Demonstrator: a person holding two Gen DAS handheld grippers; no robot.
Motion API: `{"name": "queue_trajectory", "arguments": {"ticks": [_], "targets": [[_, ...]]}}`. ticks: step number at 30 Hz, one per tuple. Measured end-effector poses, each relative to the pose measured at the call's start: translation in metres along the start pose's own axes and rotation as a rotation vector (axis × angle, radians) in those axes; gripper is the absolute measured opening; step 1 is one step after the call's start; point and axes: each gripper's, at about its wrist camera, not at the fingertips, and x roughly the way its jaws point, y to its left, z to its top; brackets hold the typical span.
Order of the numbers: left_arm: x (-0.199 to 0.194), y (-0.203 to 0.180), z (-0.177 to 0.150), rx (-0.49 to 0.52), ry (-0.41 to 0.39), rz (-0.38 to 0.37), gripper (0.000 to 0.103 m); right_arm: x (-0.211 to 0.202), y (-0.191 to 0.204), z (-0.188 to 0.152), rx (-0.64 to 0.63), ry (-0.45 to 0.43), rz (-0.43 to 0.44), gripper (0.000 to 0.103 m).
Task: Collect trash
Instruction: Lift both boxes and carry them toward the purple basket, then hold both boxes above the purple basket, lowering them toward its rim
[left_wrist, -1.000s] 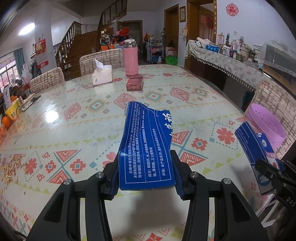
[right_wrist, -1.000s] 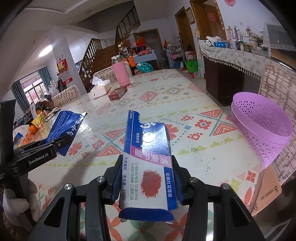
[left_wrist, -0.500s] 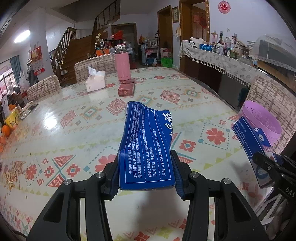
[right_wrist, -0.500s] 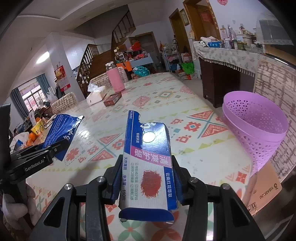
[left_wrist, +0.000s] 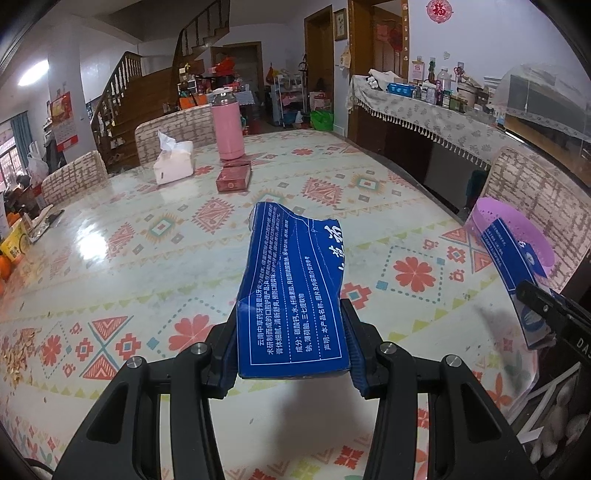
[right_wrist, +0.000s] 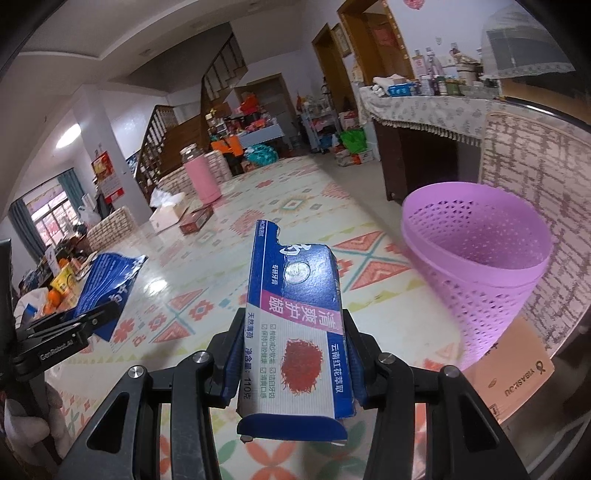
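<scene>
My left gripper (left_wrist: 291, 350) is shut on a torn blue toothpaste box (left_wrist: 291, 291) with white print, held above the patterned table (left_wrist: 147, 258). My right gripper (right_wrist: 291, 362) is shut on a second toothpaste box (right_wrist: 295, 325), blue and white with a pink band. A purple mesh basket (right_wrist: 476, 266) stands at the table's right edge, just right of that box. In the left wrist view the basket (left_wrist: 517, 229) sits at far right behind the right gripper (left_wrist: 543, 306) and its box. The left gripper (right_wrist: 62, 332) and its box (right_wrist: 107, 280) show at the right wrist view's left.
A pink flask (left_wrist: 227, 125), a white tissue pack (left_wrist: 173, 162) and a red box (left_wrist: 234, 179) stand at the table's far end. Woven chairs (left_wrist: 543, 199) ring the table. Crumbs (left_wrist: 14, 350) lie at the left edge. A brown carton (right_wrist: 513, 373) sits below the basket.
Both grippers have risen and tilted a little with their boxes still held. The purple basket now looks closer and larger in the right wrist view.
</scene>
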Motion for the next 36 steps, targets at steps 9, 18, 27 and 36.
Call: {"name": "queue_trajectory", "arguments": {"ticks": [9, 18, 27, 36], "targets": [[0.007, -0.025, 0.016, 0.049, -0.003, -0.024, 0.047, -0.005, -0.031, 0.012, 0.024, -0.019, -0.053, 0.051], [0.018, -0.052, 0.029, 0.085, 0.009, -0.047, 0.047, -0.011, -0.049, 0.027, 0.006, -0.028, -0.074, 0.051], [0.033, -0.076, 0.037, 0.117, 0.050, -0.046, 0.047, 0.008, -0.050, 0.048, -0.011, 0.033, 0.016, 0.051], [0.035, -0.090, 0.046, 0.157, 0.061, -0.024, 0.047, 0.027, -0.041, 0.068, -0.054, 0.026, 0.033, 0.051]]}}
